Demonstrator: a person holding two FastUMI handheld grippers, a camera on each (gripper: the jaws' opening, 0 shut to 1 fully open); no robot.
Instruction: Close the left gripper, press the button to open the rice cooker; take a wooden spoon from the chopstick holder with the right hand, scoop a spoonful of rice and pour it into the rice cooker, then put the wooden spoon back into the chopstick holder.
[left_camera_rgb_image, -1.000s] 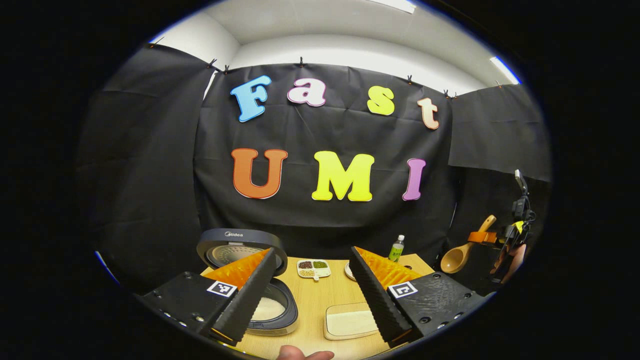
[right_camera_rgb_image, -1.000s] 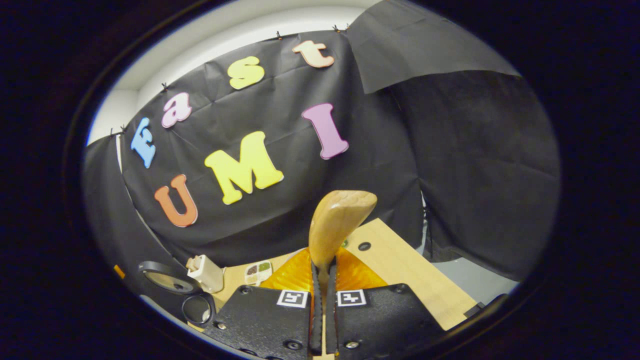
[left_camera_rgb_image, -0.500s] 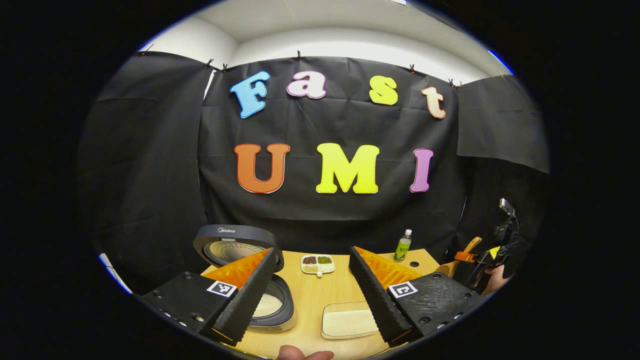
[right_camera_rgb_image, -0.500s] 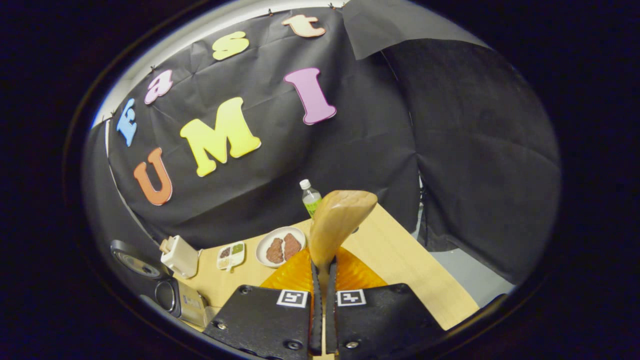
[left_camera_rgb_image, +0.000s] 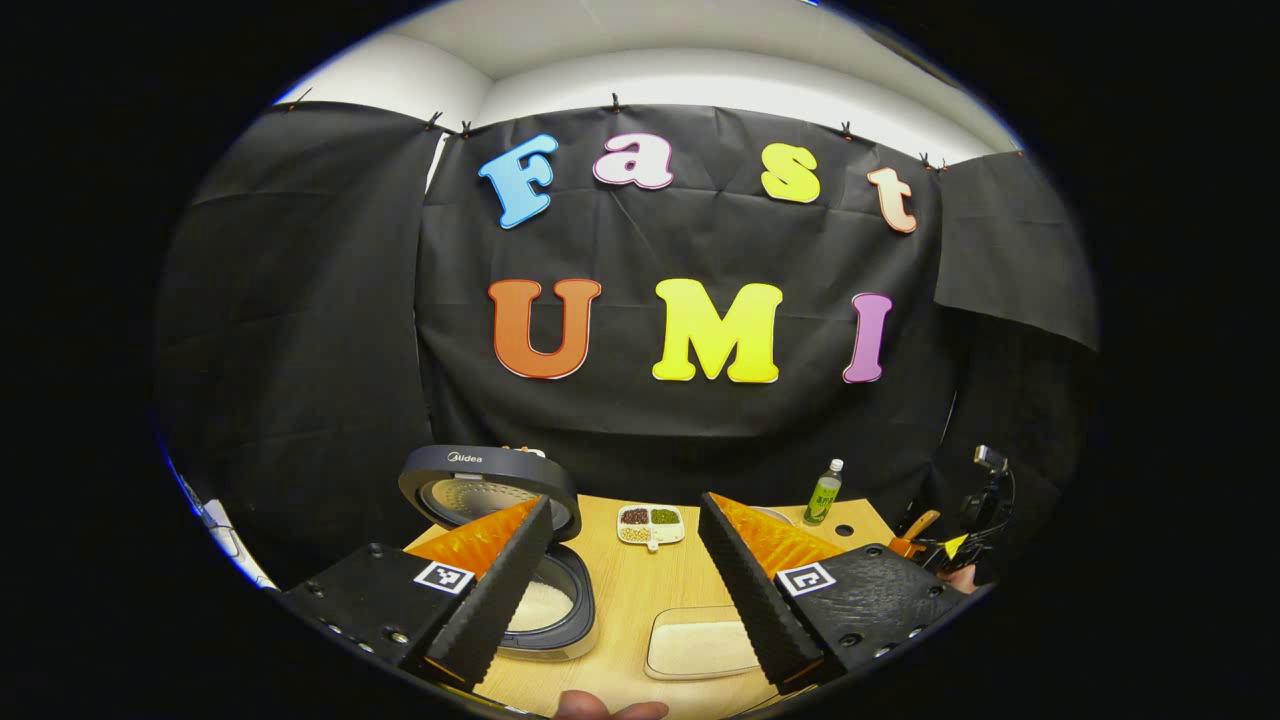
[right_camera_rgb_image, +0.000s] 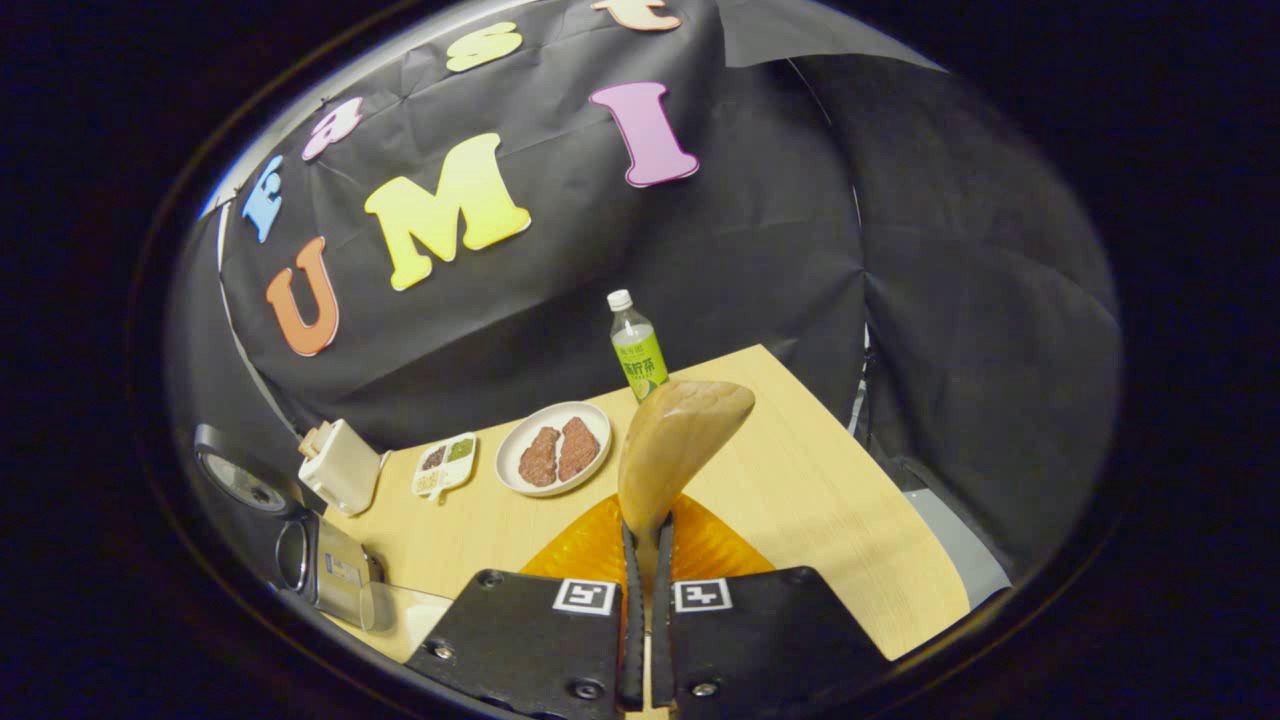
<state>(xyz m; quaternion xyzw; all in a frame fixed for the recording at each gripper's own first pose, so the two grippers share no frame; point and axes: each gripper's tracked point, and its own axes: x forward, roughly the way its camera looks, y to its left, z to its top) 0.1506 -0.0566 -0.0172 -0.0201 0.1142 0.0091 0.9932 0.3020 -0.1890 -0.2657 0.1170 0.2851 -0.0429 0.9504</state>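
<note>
Left gripper (left_camera_rgb_image: 625, 590): fingers stood wide apart with nothing between them, held above the near edge of the wooden table (left_camera_rgb_image: 640, 590).
Right gripper (right_camera_rgb_image: 647, 560): fingers were closed tight on the handle of the wooden spoon (right_camera_rgb_image: 678, 450), both pressing on it; in the left gripper view it showed small at the far right (left_camera_rgb_image: 925, 540), past the table's edge.
Wooden spoon: its bowl stood up and forward from the right gripper's fingertips, back of the bowl toward the camera, above the right part of the table.
Rice cooker (left_camera_rgb_image: 545, 610): stood at the left of the table with its lid (left_camera_rgb_image: 488, 490) raised upright behind the pot; pale rice lay in the inner pot. In the right gripper view it sat at the lower left edge (right_camera_rgb_image: 330, 570).
Rice tray (left_camera_rgb_image: 700, 645): a shallow rectangular container of white rice lay flat on the table just right of the cooker, between the left gripper's fingers in that view.
Chopstick holder (right_camera_rgb_image: 340, 465): a cream-coloured box stood near the back wall, behind the cooker.
Divided dish (right_camera_rgb_image: 445, 465): a small dish of mixed beans lay beside the holder.
Plate (right_camera_rgb_image: 553, 450): round, white, holding two brown pieces, right of the divided dish.
Bottle (right_camera_rgb_image: 637, 348): a green-labelled drink bottle stood upright at the table's back edge.
Person's fingertip (left_camera_rgb_image: 610, 708): showed at the bottom edge of the left gripper view.
</note>
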